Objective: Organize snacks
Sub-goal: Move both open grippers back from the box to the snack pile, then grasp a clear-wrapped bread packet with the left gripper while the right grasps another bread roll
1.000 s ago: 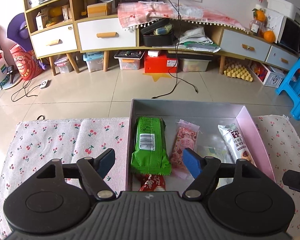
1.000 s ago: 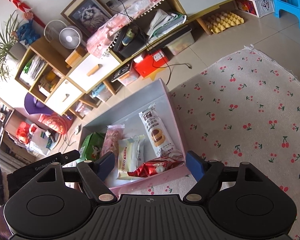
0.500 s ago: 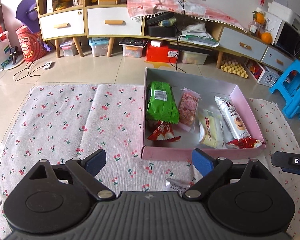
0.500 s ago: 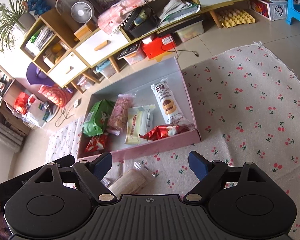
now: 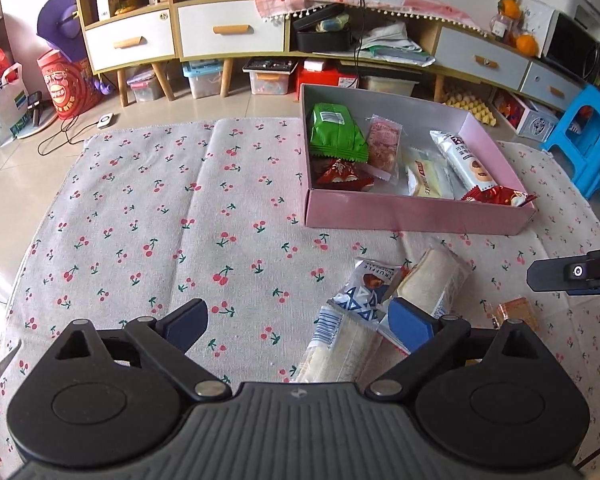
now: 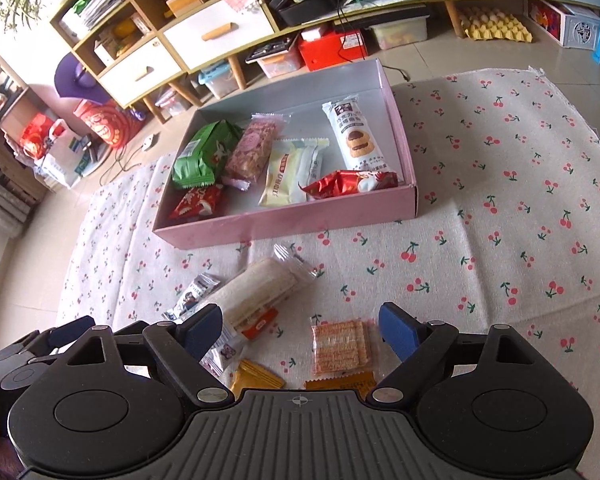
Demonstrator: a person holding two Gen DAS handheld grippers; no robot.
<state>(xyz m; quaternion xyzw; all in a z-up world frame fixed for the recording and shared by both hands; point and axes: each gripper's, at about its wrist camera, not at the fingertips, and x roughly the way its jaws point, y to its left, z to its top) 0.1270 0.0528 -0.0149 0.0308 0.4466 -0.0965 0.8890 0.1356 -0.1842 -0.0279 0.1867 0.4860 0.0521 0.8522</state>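
Cherry-print cloth (image 5: 148, 208) covers the floor in the left wrist view; left gripper (image 5: 296, 322) holds nothing, jaws opening above a soft sandwich pack (image 5: 428, 280) and a crinkly wrapper reading "TRUFFLE" (image 5: 370, 284), near the pink box (image 5: 416, 212).

Right wrist view: right gripper (image 6: 300, 330) spread and empty over a brittle, light cracker pack (image 6: 342, 346); pinch its sealed edges.

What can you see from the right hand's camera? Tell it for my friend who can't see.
The open right gripper hangs above loose snacks on a cherry-print cloth: a cracker pack between its fingers and a long sandwich roll beside it. Behind them sits a pink box holding more snack packets.
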